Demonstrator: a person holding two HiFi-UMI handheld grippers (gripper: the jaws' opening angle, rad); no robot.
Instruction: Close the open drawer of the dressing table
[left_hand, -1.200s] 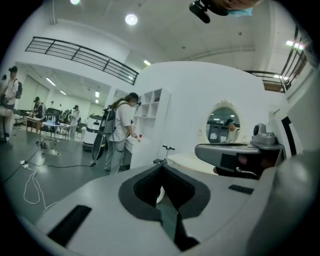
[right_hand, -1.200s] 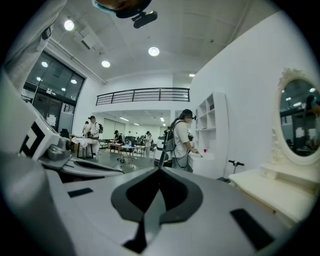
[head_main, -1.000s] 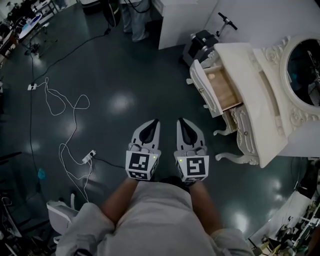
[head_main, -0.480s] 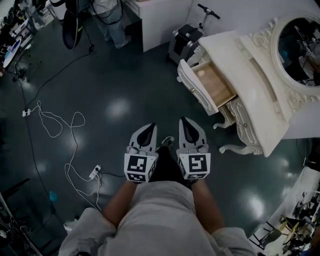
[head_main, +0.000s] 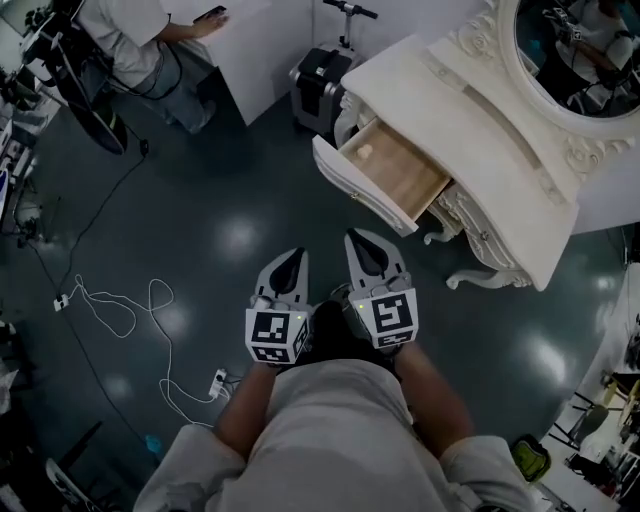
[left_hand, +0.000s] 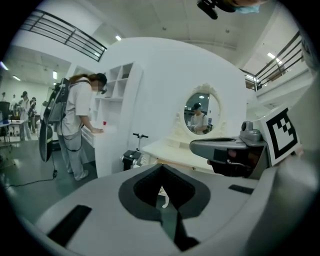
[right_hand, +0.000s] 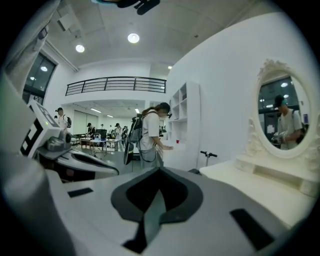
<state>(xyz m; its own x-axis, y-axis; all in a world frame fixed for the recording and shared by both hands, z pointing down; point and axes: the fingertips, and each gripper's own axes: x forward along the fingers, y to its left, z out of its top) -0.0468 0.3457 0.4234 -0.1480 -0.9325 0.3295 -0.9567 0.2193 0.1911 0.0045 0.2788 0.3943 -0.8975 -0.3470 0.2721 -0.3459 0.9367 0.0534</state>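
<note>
The cream dressing table (head_main: 470, 130) stands at the upper right of the head view, with an oval mirror (head_main: 575, 45) at its back. Its drawer (head_main: 385, 178) is pulled out toward me, showing a bare wooden bottom. My left gripper (head_main: 296, 257) and right gripper (head_main: 360, 240) are side by side below the drawer, both shut and holding nothing, with a gap of floor between them and the drawer front. In the left gripper view the left gripper (left_hand: 161, 167) has the table top (left_hand: 175, 150) ahead. The right gripper (right_hand: 159, 172) sees the table top (right_hand: 270, 187) at its right.
A person (head_main: 125, 35) stands at a white counter (head_main: 255, 45) at the upper left. A black scooter (head_main: 320, 75) leans beside the dressing table. White cables and a power strip (head_main: 218, 380) lie on the dark floor at the left. The carved table legs (head_main: 480, 275) stand out at right.
I have walked closer: the dressing table and open drawer have moved down and left in the head view, nearer both grippers. Both grippers stay shut and side by side.
</note>
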